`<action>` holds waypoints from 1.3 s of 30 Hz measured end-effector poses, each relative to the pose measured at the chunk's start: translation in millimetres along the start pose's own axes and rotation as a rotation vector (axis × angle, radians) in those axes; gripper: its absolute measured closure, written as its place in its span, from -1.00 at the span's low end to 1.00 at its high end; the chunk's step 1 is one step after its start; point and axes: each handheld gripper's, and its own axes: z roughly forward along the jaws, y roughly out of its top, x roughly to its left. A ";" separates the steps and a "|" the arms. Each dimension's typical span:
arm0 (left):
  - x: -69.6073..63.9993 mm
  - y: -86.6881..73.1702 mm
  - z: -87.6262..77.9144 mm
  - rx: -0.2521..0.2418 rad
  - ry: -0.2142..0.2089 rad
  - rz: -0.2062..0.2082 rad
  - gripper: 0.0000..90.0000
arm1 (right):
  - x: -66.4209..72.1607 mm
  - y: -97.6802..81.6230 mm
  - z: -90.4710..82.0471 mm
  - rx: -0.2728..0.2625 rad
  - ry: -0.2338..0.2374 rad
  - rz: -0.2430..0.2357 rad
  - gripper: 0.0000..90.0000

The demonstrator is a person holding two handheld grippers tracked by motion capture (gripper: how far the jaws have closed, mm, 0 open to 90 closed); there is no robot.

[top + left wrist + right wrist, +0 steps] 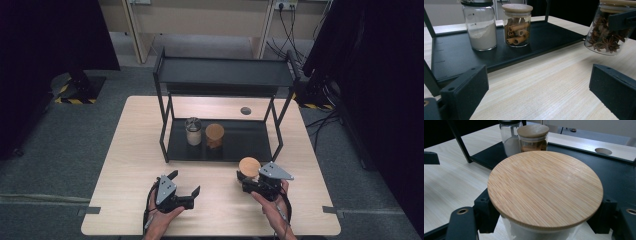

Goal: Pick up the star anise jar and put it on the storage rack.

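Right tongs (pixel 248 181) clamped on star-anise jar (pixel 249 169) — left tongs (pixel 185 189) wide open, empty

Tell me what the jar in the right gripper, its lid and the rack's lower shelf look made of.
Star anise jar: clear glass by the look, contents visible through a glossy wall. Its lid: bamboo or light wood, fine straight grain, matte. Lower shelf: likely black-painted metal, a thin flat sheet with a dull sheen.
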 end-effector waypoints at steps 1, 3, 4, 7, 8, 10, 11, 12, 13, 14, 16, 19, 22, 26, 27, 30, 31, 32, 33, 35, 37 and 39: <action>0.1 0.0 0.0 0.000 0.000 0.000 -0.96 | -0.2 0.7 0.7 0.000 0.000 0.000 -0.42; 0.2 0.2 0.0 0.001 0.000 -0.001 -0.96 | -0.4 2.0 2.3 0.000 0.000 -0.002 -0.42; 0.2 0.2 0.0 0.001 0.000 -0.001 -0.96 | -0.6 3.0 3.5 0.000 0.001 -0.002 -0.42; 0.2 0.0 0.0 0.000 -0.001 -0.001 -0.96 | -1.1 4.6 6.6 0.001 0.000 -0.001 -0.42; 0.2 0.1 0.0 0.000 0.000 -0.001 -0.96 | -1.3 5.3 7.7 0.002 0.001 0.001 -0.42; 0.2 0.0 0.0 0.000 0.000 -0.001 -0.96 | -1.5 6.6 10.2 0.003 0.002 -0.001 -0.42; 0.1 0.0 0.0 0.000 0.000 0.000 -0.96 | -1.7 7.4 11.6 0.004 0.003 -0.002 -0.42; 0.1 0.0 0.0 0.000 0.000 -0.001 -0.96 | -1.9 8.0 13.0 0.005 0.003 0.001 -0.42; 0.1 -0.1 0.0 0.000 0.000 -0.001 -0.96 | -2.2 8.7 14.5 0.005 0.004 0.001 -0.42; 0.1 -0.2 -0.1 -0.001 0.000 -0.001 -0.96 | -2.3 9.7 15.9 0.007 0.005 0.001 -0.42; 0.0 -0.1 0.0 0.000 0.000 -0.001 -0.96 | -2.0 11.3 19.0 0.008 0.006 -0.002 -0.42; 0.1 0.0 0.0 0.000 0.000 -0.001 -0.96 | -2.0 14.2 23.4 0.010 0.007 -0.004 -0.42; 0.1 -0.2 -0.1 -0.001 -0.001 0.000 -0.96 | -2.6 16.9 27.6 0.011 0.004 0.000 -0.42; 0.2 -0.1 -0.1 -0.001 -0.001 0.000 -0.96 | -3.1 19.7 33.6 0.013 -0.007 0.002 -0.42; 0.3 -0.1 0.0 -0.001 -0.001 -0.001 -0.96 | -3.1 20.3 35.2 0.014 -0.010 0.003 -0.42; 0.1 -0.1 0.0 0.000 -0.001 0.000 -0.96 | -3.2 22.4 40.3 0.018 -0.016 0.004 -0.42; 0.0 0.0 -0.1 0.000 -0.001 0.001 -0.96 | -3.3 23.0 42.0 0.018 -0.018 0.004 -0.42; 0.1 -0.1 -0.1 0.000 -0.001 0.001 -0.96 | -3.3 23.7 43.5 0.020 -0.021 0.001 -0.42; 0.1 0.0 0.0 0.000 0.000 -0.001 -0.96 | -3.5 24.3 45.0 0.020 -0.022 0.000 -0.42; 0.3 -0.1 -0.1 0.000 -0.001 -0.001 -0.96 | -3.6 25.5 47.9 0.021 -0.025 0.001 -0.42; 0.2 -0.1 -0.1 0.000 -0.001 0.000 -0.96 | -4.0 26.8 50.7 0.022 -0.030 0.003 -0.42; 0.2 -0.2 -0.1 -0.001 -0.001 0.000 -0.96 | -4.7 28.3 53.3 0.021 -0.034 0.003 -0.42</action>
